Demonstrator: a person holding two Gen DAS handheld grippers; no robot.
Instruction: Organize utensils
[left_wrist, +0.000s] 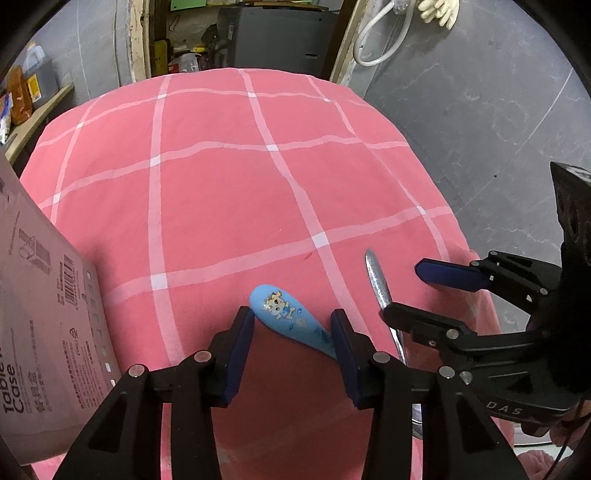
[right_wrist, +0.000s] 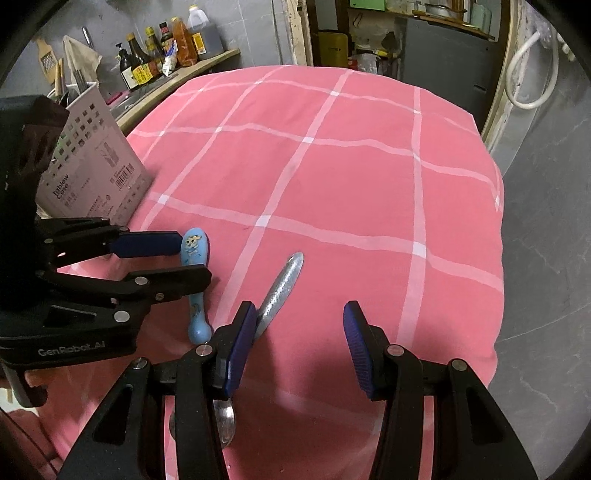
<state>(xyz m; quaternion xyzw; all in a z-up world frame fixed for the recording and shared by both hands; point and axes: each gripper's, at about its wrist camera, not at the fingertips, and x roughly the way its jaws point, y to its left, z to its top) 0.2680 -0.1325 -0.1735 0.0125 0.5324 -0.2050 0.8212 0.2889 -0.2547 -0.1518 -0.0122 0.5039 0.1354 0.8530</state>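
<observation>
- The left claw (left_wrist: 291, 325) was spread wide, released, and hung low over the pink checked cloth (left_wrist: 221, 192) that covered the table.
- A blue child's spoon (left_wrist: 291, 321) with a cartoon print lay on the cloth; in the left wrist view its broad handle end showed between the left claw's two pads, and its narrower part ran behind the right-hand pad.
- Whether either pad touched the blue spoon could not be told.
- In the right wrist view the same blue spoon (right_wrist: 195, 266) lay just beside the left claw (right_wrist: 192, 258), passing under its nearer finger.
- The right claw (right_wrist: 299, 332) was also released, its pads well apart, gripping nothing.
- A metal spoon (right_wrist: 282, 286) lay on the cloth to the right of the blue one, with its handle pointing far and its bowl near, partly hidden under the right claw's left finger.
- In the left wrist view the metal spoon (left_wrist: 376, 284) lay between the two claws, and the right claw (left_wrist: 417, 291) reached in from the right edge, its nearer finger crossing over the handle.
- A pale cutlery case (right_wrist: 96, 162) printed with "Table" and "Case" stood upright on the far left of the table; utensils showed at its top.
- In the left wrist view the case (left_wrist: 55, 314) filled the near left edge.
- Bottles (right_wrist: 155, 55) stood on a shelf beyond the table, far left.
</observation>
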